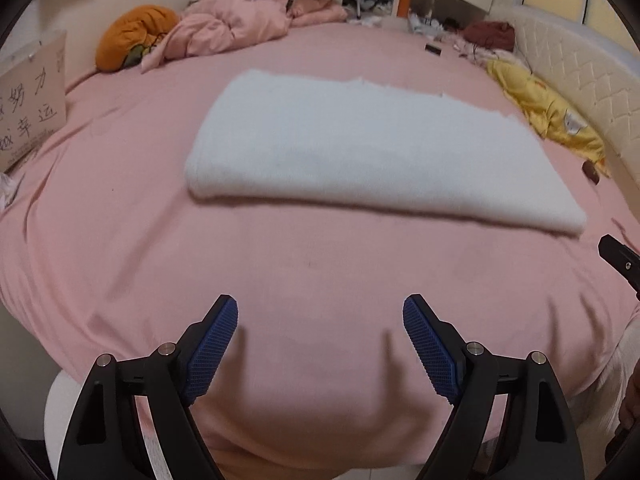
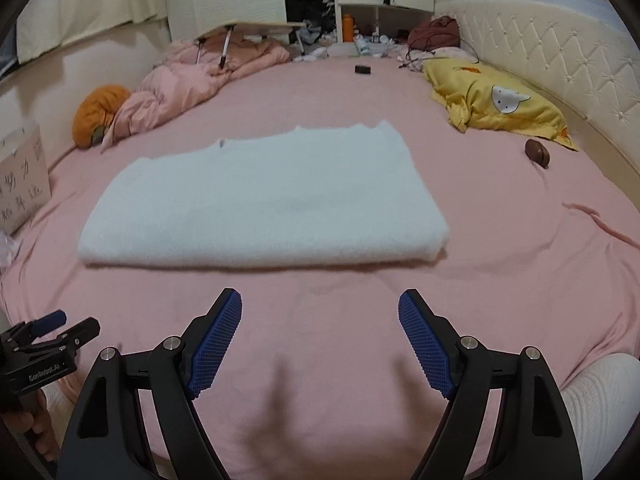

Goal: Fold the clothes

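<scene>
Ahead, a white fleecy garment [image 2: 264,200] lies folded flat mid-bed on the pink sheet [image 2: 500,260]. Both my left gripper [image 1: 320,320] and right gripper [image 2: 320,312] hover spread wide and empty, short of its near edge. Pinching only the top layer, I judge, could undo the fold.

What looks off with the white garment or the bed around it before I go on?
Nothing serious. The white garment lies flat and folded on the pink sheet; only its far edge is jagged, the layers not lining up. A small brown object sits loose near the yellow pillow. Both grippers are open and empty.
</scene>
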The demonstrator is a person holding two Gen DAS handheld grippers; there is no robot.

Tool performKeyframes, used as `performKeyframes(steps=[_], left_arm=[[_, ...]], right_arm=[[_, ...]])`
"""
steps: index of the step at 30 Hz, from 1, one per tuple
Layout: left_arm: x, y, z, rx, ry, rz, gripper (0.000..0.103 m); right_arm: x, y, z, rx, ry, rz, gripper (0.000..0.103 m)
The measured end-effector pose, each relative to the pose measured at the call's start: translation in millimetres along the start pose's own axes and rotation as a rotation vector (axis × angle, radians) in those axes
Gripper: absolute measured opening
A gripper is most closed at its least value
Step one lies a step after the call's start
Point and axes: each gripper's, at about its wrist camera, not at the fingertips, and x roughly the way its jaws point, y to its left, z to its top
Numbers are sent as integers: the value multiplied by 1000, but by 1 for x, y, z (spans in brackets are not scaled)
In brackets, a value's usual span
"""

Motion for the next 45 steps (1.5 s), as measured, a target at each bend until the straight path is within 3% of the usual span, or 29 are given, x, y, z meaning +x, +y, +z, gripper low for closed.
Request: performKeyframes(steps=[6, 8, 9, 11, 14, 18, 20, 22, 27, 29, 33, 34, 35, 37, 38, 39, 45], left_arm=[[14, 10, 8, -116, 16, -49, 85], [25, 8, 15, -135, 31, -33, 85], [29, 7, 17, -133, 37, -16, 85], [36, 3, 30, -111, 31, 20, 85], [43, -7, 61, -99, 1, 42, 85], [64, -40, 111, -49, -15, 65, 85], [80, -70, 127, 53, -11, 121, 85], [98, -102, 139, 162, -7, 167, 85], [137, -149, 151, 305, 8, 256, 86], [147, -145, 150, 277, 22, 271, 93], [159, -116, 152, 126, 79, 158, 98], [160, -114, 153, 130, 84, 154, 98], [160, -116, 153, 151, 82, 157, 98], [161, -120, 154, 175, 78, 175, 98], [162, -121, 155, 177, 78, 183, 100], [162, -122, 153, 172, 77, 186, 102], [159, -122, 150, 150, 64, 180, 102]], right_arm=[[-6, 0, 6, -10, -72, -11, 81], [4, 1, 7, -15, -39, 20, 81], [16, -2, 7, 12, 16, 81, 81], [37, -23, 5, 183, 115, 263, 81], [66, -73, -4, 603, 191, 515, 81], [103, -132, -25, 1029, 195, 616, 81], [117, -151, -33, 1179, 179, 659, 81], [127, -157, -33, 1238, 175, 671, 81], [154, -152, -18, 1280, 204, 623, 81], [167, -146, -5, 1269, 218, 604, 81], [197, -142, 19, 1242, 202, 604, 82], [197, -141, 21, 1241, 196, 597, 82], [198, -140, 22, 1237, 191, 588, 79], [194, -139, 19, 1200, 186, 549, 61], [192, -139, 12, 1189, 184, 528, 41], [191, -141, 4, 1195, 184, 518, 28], [188, -143, -3, 1225, 147, 582, 26]])
